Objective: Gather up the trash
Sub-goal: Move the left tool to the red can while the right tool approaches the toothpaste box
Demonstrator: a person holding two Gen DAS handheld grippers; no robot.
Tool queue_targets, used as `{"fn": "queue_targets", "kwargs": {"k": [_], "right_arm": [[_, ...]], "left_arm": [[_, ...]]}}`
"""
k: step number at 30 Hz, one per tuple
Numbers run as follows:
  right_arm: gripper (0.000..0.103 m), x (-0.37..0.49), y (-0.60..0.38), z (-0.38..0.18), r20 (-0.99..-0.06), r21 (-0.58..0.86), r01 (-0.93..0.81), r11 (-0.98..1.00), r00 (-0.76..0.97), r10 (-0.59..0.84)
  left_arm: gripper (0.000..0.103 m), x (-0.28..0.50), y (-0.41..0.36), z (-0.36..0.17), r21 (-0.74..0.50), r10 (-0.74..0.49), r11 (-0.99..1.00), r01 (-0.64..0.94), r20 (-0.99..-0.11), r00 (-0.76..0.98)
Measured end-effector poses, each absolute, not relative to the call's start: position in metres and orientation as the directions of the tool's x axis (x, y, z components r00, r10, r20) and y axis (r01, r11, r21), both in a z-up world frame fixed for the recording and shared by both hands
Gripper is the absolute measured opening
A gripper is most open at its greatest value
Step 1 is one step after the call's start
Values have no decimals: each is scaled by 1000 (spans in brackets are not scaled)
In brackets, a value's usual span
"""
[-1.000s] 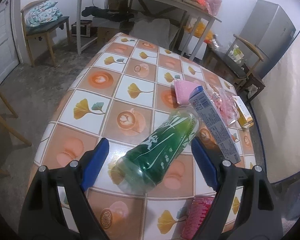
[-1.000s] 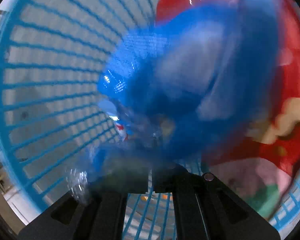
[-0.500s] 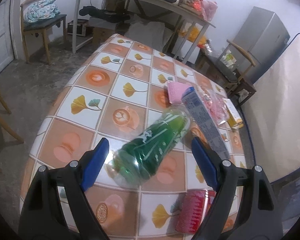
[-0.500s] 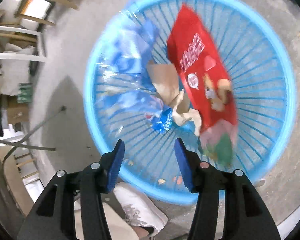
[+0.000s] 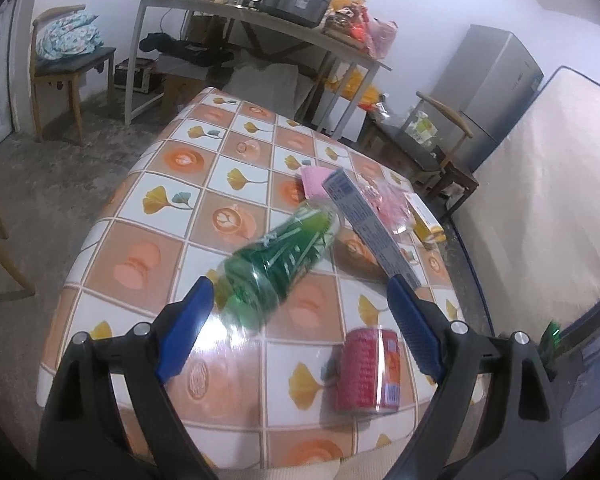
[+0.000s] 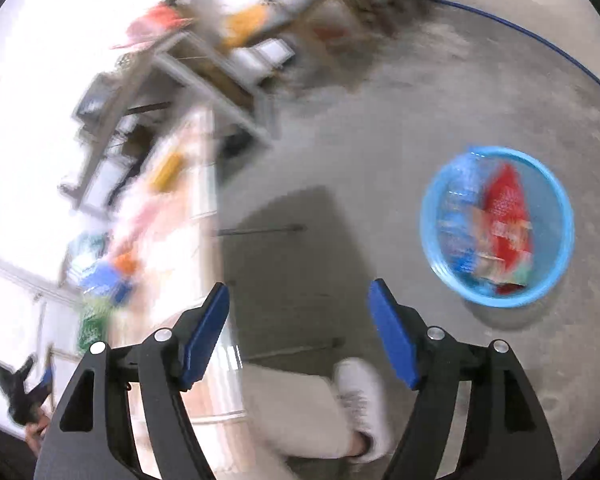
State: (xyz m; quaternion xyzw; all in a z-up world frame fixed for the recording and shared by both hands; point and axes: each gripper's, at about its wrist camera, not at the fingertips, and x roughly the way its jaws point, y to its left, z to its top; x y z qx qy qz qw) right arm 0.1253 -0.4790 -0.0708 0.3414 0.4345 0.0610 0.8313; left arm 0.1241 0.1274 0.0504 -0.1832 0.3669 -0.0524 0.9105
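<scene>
Green plastic catches the eye first: a bottle (image 5: 282,256) lies on its side on the tiled table (image 5: 172,160), slanting from the middle toward the near edge. The left gripper (image 5: 300,312) hangs above that near edge with its jaws spreading wide and gripping nothing; the bottle's near end shows between the two blue pads but neither pad touches it. A long blue-and-white box (image 5: 370,226) lies just beside the bottle toward the right edge, its near end behind the right pad. A red can (image 5: 370,372) lies on its side close to the near right corner. Farther along the right edge sit a pink cloth (image 5: 314,182), a crumpled pink wrapper (image 5: 388,204) and a small yellow packet (image 5: 426,220).

The right gripper (image 6: 298,312) is off the table, aimed down at the grey floor (image 6: 380,128), its jaws opening with nothing between them. A round blue basket (image 6: 496,302) stands on the floor, well apart from the pads, holding a red wrapper (image 6: 508,216) and blue scraps (image 6: 462,200). That view is blurred. A person's white shoe (image 6: 358,400) and pale trouser leg (image 6: 296,412) show below the pads.
</scene>
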Motion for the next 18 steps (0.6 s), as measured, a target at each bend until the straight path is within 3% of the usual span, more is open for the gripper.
{"fn": "queue_targets", "kwargs": {"k": [8, 18], "right_arm": [[74, 107, -390, -13, -557, 675, -45, 736, 624, 549], [77, 96, -330, 24, -542, 639, -188, 746, 578, 610]], "left_arm": [[84, 101, 87, 45, -324, -262, 945, 55, -641, 721], [85, 106, 30, 20, -280, -351, 936, 214, -700, 622]]}}
